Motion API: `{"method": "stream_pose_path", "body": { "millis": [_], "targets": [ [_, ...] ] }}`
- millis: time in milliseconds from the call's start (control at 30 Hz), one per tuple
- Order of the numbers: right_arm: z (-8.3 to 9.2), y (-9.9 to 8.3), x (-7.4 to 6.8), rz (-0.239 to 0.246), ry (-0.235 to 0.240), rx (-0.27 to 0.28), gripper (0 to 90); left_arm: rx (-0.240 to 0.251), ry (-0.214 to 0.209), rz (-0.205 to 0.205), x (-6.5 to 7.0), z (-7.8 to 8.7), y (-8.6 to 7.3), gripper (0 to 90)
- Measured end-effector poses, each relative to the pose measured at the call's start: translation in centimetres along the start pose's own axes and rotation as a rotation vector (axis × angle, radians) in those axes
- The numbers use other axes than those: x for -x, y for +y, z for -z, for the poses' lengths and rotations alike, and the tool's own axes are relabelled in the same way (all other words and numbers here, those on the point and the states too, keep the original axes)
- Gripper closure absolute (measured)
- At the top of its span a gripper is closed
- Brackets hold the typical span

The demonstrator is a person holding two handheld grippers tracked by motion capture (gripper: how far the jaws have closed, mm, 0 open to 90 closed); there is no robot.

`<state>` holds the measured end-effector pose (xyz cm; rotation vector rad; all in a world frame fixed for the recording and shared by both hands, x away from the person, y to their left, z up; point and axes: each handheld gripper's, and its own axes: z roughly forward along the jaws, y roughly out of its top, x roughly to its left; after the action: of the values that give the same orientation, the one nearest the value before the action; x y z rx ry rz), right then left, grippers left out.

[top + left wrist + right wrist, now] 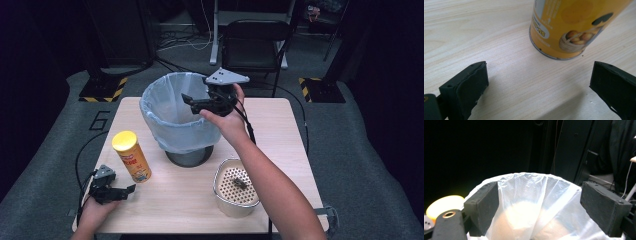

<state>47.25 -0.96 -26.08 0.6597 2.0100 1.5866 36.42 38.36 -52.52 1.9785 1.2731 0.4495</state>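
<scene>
- the right gripper [200, 104] hangs over the mouth of the bin [176, 112] at the desk's [280, 130] far edge, jaws apart with nothing between them; in the right gripper view the bin's liner [534, 195] shows between the pads.
- the left gripper [116, 192] rests by the desk's near-left corner, jaws wide apart and empty, aimed at the foot of the yellow can [131, 155], which stands upright just beyond them, not touching.
- the can looks like a light, stiff cardboard tube with a glossy wrap, so likely a bit slippery; i'd take it across the middle of the body, below the lid, squeezing gently so the wall doesn't dent.
- the liner is thin, soft film, easy to snag or drag off the rim.
- the perforated cup [235, 187] sits near the desk's near-right corner, close to the front edge.
- open room lies in the middle of the desk between can and cup; a lift from the can up to the bin looks unobstructed.
</scene>
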Motion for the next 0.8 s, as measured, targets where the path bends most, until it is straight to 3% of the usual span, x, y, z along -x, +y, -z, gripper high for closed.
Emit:
{"method": "stream_pose_path", "body": {
  "millis": [33,100,300,400,467,600,767,800],
  "targets": [
    [0.0,0.0,0.0,0.000,0.000,0.000,15.2,0.000,0.000,0.000,0.0,0.0,0.0,1.5],
    [2.2,0.1,0.1,0.014,-0.012,0.025,16.3,0.036,0.000,0.016,0.1,0.7,0.3,1.5],
    [6.2,-0.8,0.2,0.044,-0.051,0.014,20.9,0.102,-0.006,0.024,0.3,1.9,0.8,1.4],
    [8.5,-1.8,0.4,0.061,-0.084,0.020,33.1,0.126,-0.043,0.025,0.5,2.5,1.6,1.4],
    [9.8,-2.5,0.5,0.060,-0.105,0.039,33.0,0.153,-0.044,0.011,0.8,2.8,2.1,1.4],
    [12.2,-4.0,1.4,0.030,-0.111,0.014,26.5,0.190,-0.075,0.017,1.5,3.2,2.9,0.3],
    [14.2,-5.5,2.0,0.016,-0.146,-0.013,20.7,0.196,-0.096,0.022,2.1,3.3,4.1,0.3],
    [14.4,-5.8,2.1,0.011,-0.147,-0.011,20.2,0.173,-0.104,0.001,2.0,3.5,4.3,0.3]
  ]
}}
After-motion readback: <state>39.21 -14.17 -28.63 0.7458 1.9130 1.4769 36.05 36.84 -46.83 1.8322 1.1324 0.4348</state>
